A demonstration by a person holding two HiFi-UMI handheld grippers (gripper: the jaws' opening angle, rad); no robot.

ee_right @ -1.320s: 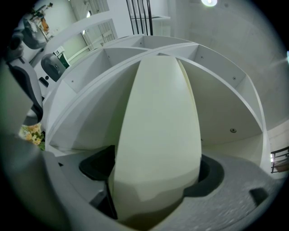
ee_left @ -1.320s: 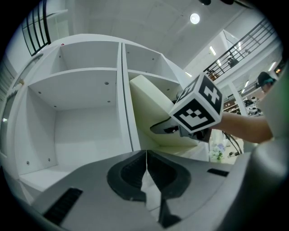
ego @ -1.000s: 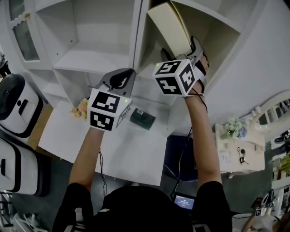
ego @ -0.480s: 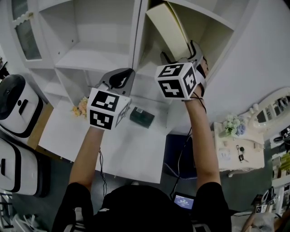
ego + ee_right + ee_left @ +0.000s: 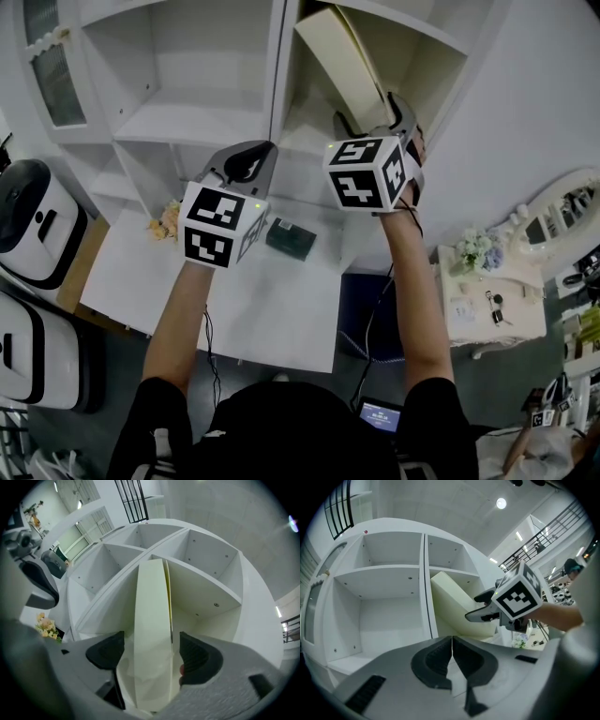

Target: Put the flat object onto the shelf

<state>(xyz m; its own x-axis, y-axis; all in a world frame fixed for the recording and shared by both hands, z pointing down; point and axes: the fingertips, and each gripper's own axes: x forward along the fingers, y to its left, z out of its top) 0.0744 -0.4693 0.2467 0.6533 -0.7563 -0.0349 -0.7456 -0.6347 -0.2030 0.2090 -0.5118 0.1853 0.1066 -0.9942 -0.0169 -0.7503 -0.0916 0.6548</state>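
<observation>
change: over the last second the right gripper (image 5: 152, 654) went from jaws fully spread to starting to close, with the flat object (image 5: 152, 620) between them.
change, position: in the head view the right gripper's marker cube sat a touch lower against the flat object than 1 second earlier. The camera shifted too, so I read that as a small move at most.
left side: the left gripper (image 5: 451, 660) stayed in the same spot.
right fingers: the pads sat on either side of the flat object with a gap on both sides, so I saw no pinch.
left fingers: pressed together, nothing between them.
flat object: a cream board inside the upper right compartment of the shelf (image 5: 211, 127). It was tilted, top end up by the centre divider, lower end down at the right gripper.
unknown: the gripper hid the lower edge, so I couldn't tell if it sat on the compartment floor.
meaning: my read is the board was in the compartment but only leaning, not settled. The closing jaws suggested 1 more grip to adjust it, not a release.
right arm: stretched up and forward, gripper at the mouth of the right compartment, jaws in line with the board's edge.
left arm: raised and extended, lower than the right, gripper in front of the divider and pointed into the shelf, clear of the board.
risk: closing on a leaning board could tip it out.
</observation>
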